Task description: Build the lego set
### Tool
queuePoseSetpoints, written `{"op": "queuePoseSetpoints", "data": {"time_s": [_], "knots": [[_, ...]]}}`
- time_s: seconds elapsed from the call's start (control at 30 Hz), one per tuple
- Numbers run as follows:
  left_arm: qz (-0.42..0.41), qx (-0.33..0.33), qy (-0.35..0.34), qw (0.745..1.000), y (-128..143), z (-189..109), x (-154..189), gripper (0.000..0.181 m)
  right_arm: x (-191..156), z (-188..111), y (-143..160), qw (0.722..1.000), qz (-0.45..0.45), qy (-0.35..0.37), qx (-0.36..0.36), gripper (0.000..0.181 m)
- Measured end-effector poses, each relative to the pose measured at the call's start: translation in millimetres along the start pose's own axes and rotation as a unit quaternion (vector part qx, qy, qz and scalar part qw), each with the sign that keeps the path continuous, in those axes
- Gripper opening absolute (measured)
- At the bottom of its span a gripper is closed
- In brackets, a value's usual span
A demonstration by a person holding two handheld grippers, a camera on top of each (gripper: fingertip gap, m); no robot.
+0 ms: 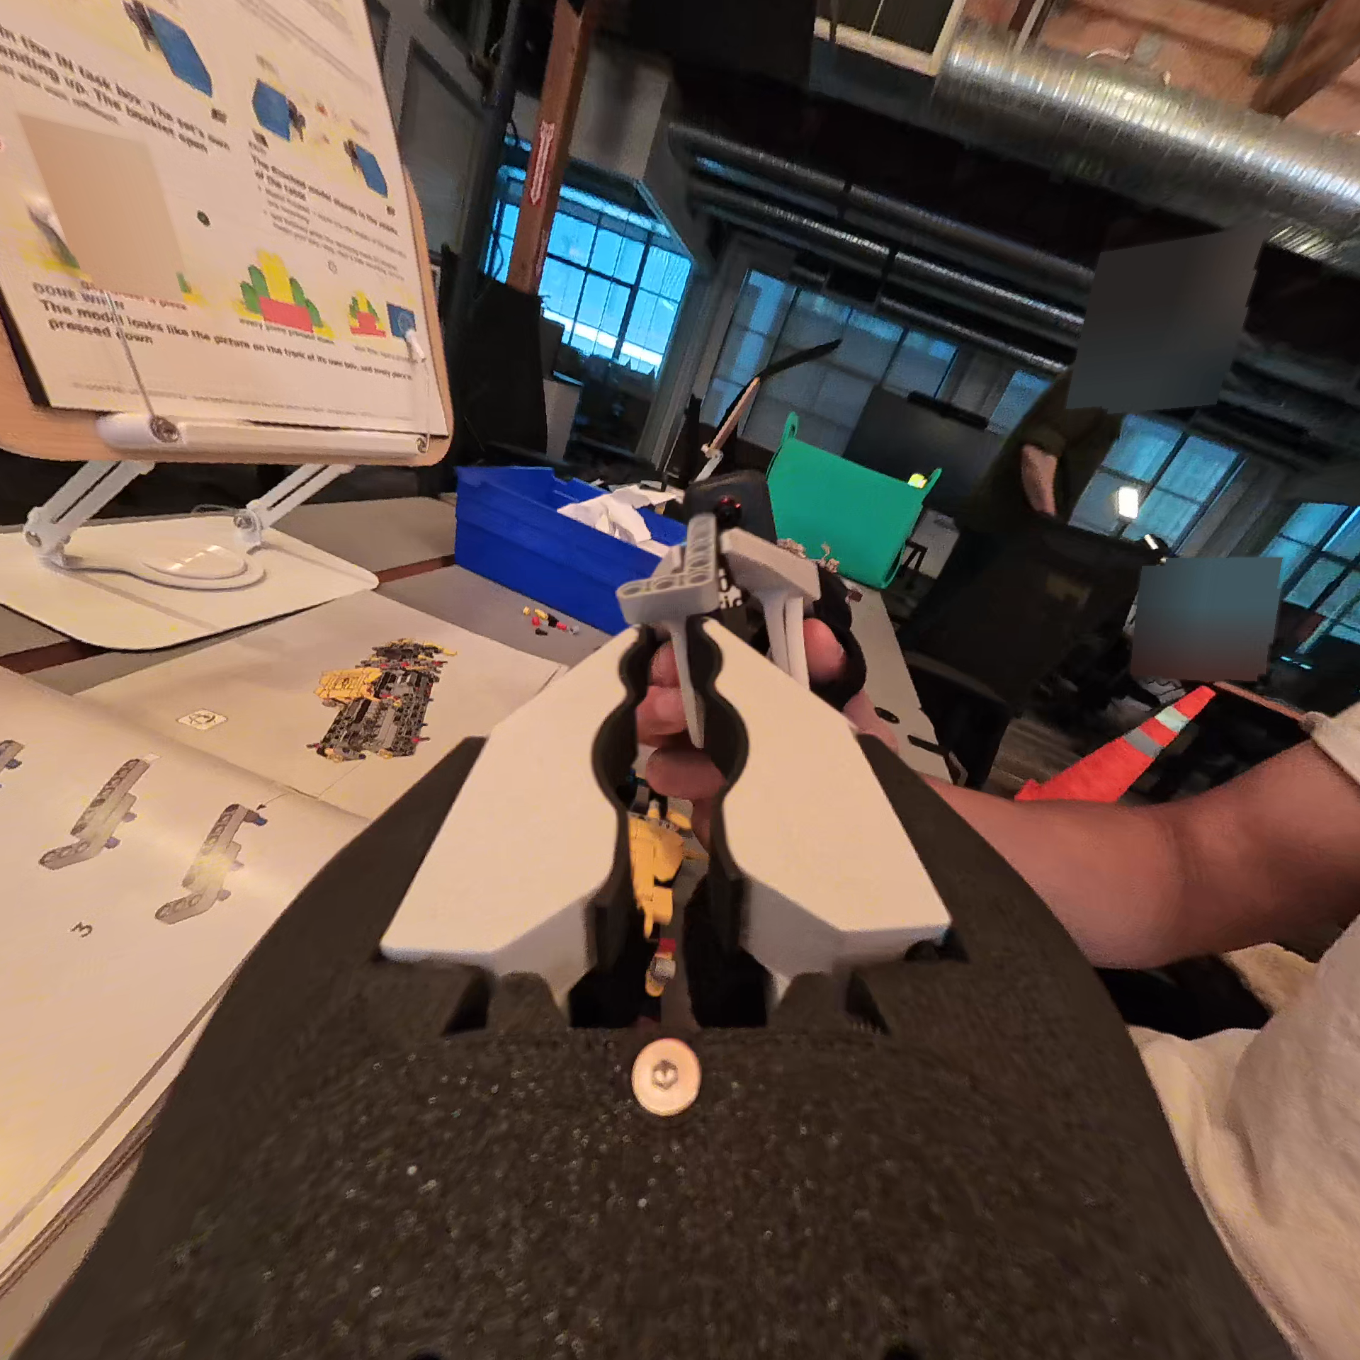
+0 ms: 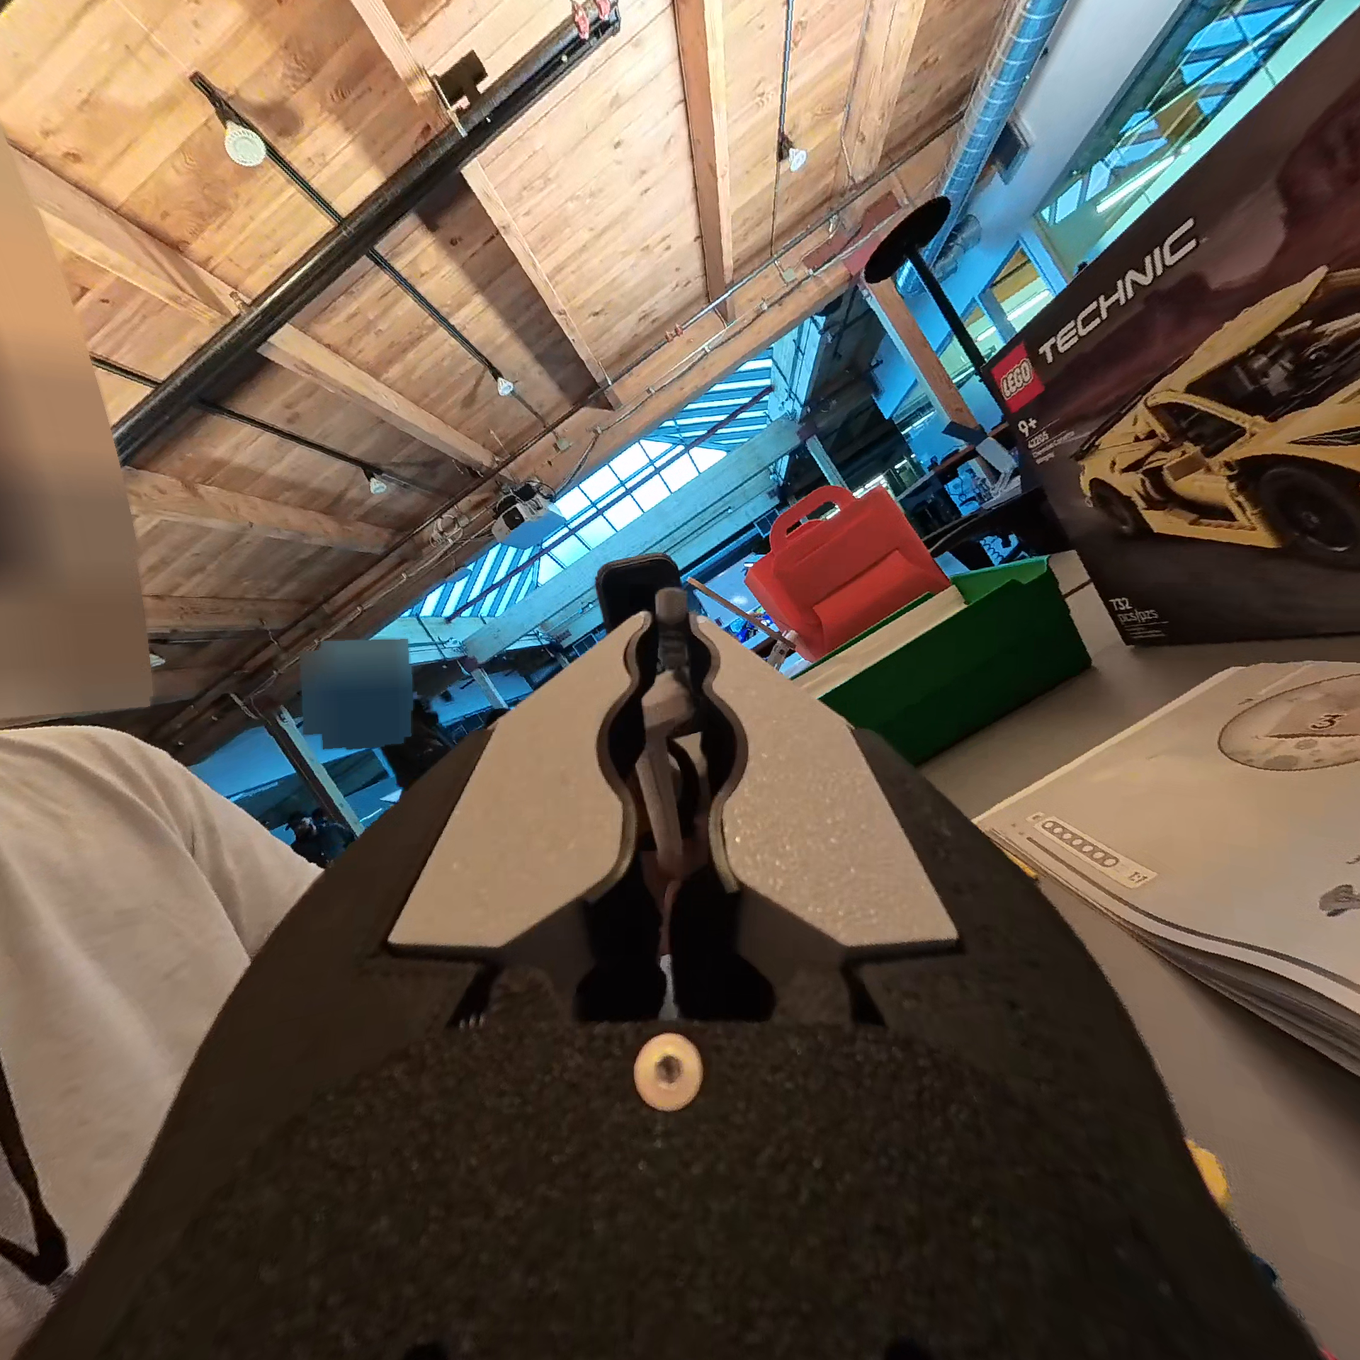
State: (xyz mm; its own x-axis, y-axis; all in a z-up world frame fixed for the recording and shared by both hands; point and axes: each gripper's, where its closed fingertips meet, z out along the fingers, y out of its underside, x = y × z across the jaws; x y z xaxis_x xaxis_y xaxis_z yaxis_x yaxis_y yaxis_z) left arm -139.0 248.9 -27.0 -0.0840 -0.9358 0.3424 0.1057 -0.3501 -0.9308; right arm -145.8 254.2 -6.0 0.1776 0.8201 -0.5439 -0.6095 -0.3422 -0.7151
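Note:
The two grippers face each other in the air above the table. My left gripper (image 1: 668, 631) is shut on the lower arm of a grey L-shaped beam (image 1: 673, 581). My right gripper (image 2: 670, 634) is shut on the same beam, which shows edge-on (image 2: 670, 614) at its tips. In the left wrist view one of the right gripper's fingers (image 1: 769, 567) presses against the beam's right side, with the person's hand behind it. A yellow part of the model (image 1: 659, 868) shows through the gap between the left gripper's fingers.
An open instruction booklet (image 1: 184, 846) lies at the left and also shows in the right wrist view (image 2: 1214, 846). A sheet stand (image 1: 221, 221), blue bin (image 1: 544, 544), green bin (image 2: 957, 662), red container (image 2: 846, 574) and set box (image 2: 1214, 441) stand around. Loose small pieces (image 1: 548, 622) lie by the blue bin.

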Motion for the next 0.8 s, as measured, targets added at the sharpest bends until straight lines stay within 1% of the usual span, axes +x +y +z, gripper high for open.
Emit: {"op": "queuePoseSetpoints", "data": {"time_s": [0.03, 0.13, 0.2, 0.27, 0.4, 0.5, 0.57, 0.63, 0.73, 0.8], "knots": [[0.000, 0.005, 0.002, 1.000, -2.6, -1.3, 0.3, 0.006, 1.8, -0.6, 2.2, 1.000, -0.001, 0.004, -0.007, 0.006], [0.007, 0.003, 0.001, 1.000, -1.9, -1.9, 0.8, 0.007, 2.1, -2.1, 4.3, 1.000, -0.003, 0.005, -0.015, 0.006], [0.000, 0.014, 0.010, 1.000, -4.1, -1.8, 3.8, 0.008, 0.2, -2.1, 4.4, 1.000, -0.005, -0.002, -0.018, 0.006], [-0.008, 0.040, 0.021, 0.999, -10.7, -2.0, 7.1, 0.018, 0.0, -1.1, 4.1, 1.000, -0.005, -0.005, -0.015, 0.006], [-0.005, 0.092, 0.020, 0.996, -21.8, -1.8, 11.2, 0.018, -2.9, 2.0, 6.1, 1.000, 0.015, -0.026, -0.001, 0.005], [-0.035, 0.118, 0.040, 0.992, -26.8, -2.5, 14.1, 0.015, -7.7, 4.4, 7.5, 0.999, 0.016, -0.039, 0.004, 0.006], [-0.059, 0.125, 0.058, 0.989, -27.9, -3.8, 14.7, 0.010, -9.1, 5.1, 9.1, 0.999, 0.000, -0.035, -0.006, 0.005], [-0.066, 0.122, 0.066, 0.988, -27.2, -4.6, 14.8, 0.007, -7.1, 5.1, 10.1, 0.999, -0.025, -0.015, -0.018, 0.005], [-0.064, 0.121, 0.087, 0.987, -28.4, -6.8, 20.7, 0.007, -12.4, 5.6, 12.3, 0.998, -0.052, -0.010, -0.041, 0.006], [-0.070, 0.136, 0.104, 0.983, -32.9, -10.6, 24.4, 0.007, -16.3, 7.2, 19.0, 0.995, -0.073, -0.007, -0.066, 0.006]]}}
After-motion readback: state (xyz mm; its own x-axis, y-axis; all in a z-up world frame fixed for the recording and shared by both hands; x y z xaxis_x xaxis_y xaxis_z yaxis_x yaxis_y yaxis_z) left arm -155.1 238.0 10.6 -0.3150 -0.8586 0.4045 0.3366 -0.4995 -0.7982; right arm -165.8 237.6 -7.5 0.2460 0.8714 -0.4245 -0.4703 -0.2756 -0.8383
